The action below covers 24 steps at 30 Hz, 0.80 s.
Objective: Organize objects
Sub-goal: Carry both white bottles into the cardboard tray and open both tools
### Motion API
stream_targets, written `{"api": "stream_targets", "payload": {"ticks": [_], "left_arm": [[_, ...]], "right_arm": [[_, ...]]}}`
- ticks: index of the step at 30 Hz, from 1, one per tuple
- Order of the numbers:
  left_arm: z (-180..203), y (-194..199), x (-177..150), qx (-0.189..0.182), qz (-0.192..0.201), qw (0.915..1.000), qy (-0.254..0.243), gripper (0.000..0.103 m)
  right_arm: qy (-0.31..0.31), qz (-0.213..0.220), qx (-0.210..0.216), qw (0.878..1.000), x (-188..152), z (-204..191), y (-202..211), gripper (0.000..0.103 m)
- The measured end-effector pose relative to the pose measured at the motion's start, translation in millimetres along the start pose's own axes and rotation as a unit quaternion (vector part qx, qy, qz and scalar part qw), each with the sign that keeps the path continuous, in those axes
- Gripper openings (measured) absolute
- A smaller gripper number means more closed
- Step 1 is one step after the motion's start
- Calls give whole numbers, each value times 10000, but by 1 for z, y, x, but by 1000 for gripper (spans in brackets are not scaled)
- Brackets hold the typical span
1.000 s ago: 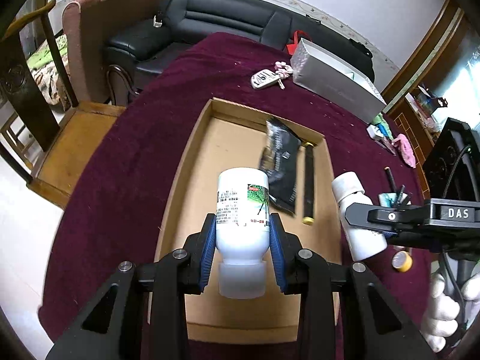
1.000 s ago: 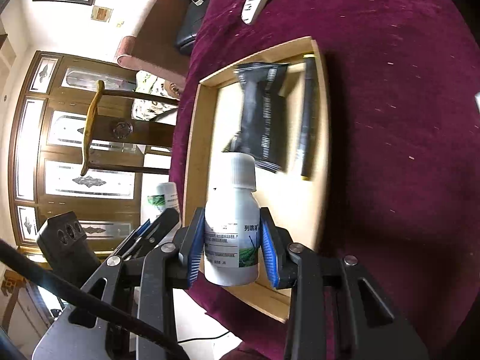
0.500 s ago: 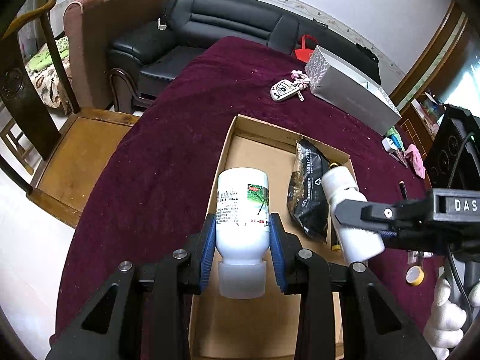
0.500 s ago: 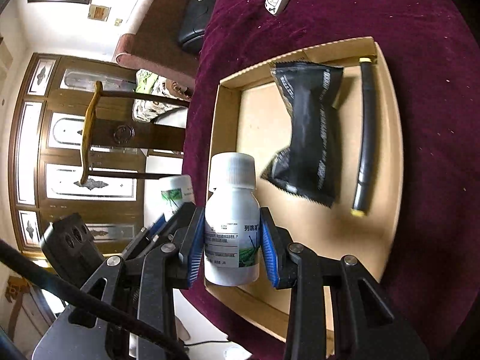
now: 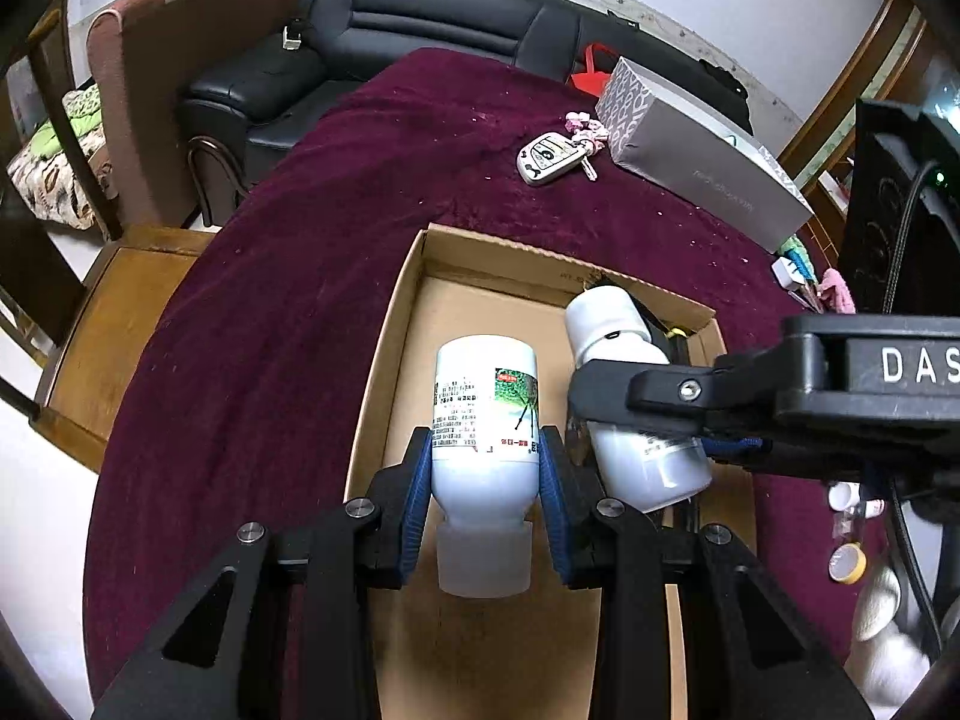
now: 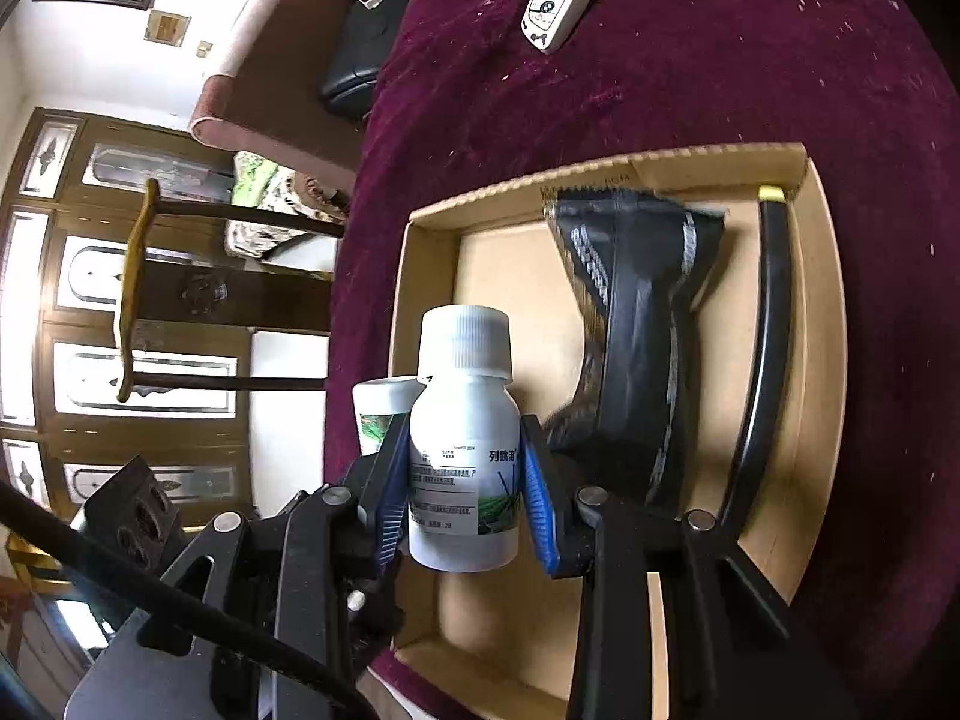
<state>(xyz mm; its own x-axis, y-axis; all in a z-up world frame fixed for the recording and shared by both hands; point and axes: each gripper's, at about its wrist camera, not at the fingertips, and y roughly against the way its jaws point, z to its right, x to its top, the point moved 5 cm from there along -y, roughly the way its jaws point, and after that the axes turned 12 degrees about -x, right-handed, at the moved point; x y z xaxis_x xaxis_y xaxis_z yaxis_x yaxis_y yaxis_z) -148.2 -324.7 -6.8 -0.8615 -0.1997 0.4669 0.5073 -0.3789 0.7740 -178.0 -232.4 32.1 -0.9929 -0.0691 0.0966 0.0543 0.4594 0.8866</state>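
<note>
Both jaws clamped, one white bottle apiece: left gripper (image 5: pixel 485 483) on a bottle (image 5: pixel 485 420) held cap toward the camera, right gripper (image 6: pixel 462 501) on a second bottle (image 6: pixel 463 456) held cap away. Two bottles in all, side by side above one cardboard tray (image 6: pixel 831 324) on a maroon cloth (image 5: pixel 336 228). In the tray: one black pouch (image 6: pixel 636 324), one black stick (image 6: pixel 771 330). Beyond it: one key fob (image 5: pixel 549 157), one grey box (image 5: pixel 702 162).
</note>
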Motion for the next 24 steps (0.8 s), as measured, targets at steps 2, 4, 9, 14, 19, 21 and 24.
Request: {"api": "stream_targets", "payload": {"ticks": [2,4,9,14,19,21,24], "left_arm": [[-3,-6,6,-15,-29,10000,17,29],[-7,-13,11,-42,-50,10000,61,29],[-14,-29,18,-47,-126,9998,129,29],[-18,-39,21,6,-177,9998,119,29],[-15,-44,23,94,-176,9998,-30,29],[-14,-46,24,163,-148,9997,-73,29],[-13,-48,26,277,-123,9994,-175,29]], "right_arm": [[-3,15,-96,10000,6,-1,-5,33],[-23,36,-186,9998,11,-3,-10,33],[-72,63,-448,9989,22,-1,-20,33],[-183,25,-590,9981,28,6,-31,33],[-278,34,-646,9975,34,8,-36,33],[-292,53,-673,9973,36,8,-37,33],[-311,76,-705,9970,37,7,-38,33]]}}
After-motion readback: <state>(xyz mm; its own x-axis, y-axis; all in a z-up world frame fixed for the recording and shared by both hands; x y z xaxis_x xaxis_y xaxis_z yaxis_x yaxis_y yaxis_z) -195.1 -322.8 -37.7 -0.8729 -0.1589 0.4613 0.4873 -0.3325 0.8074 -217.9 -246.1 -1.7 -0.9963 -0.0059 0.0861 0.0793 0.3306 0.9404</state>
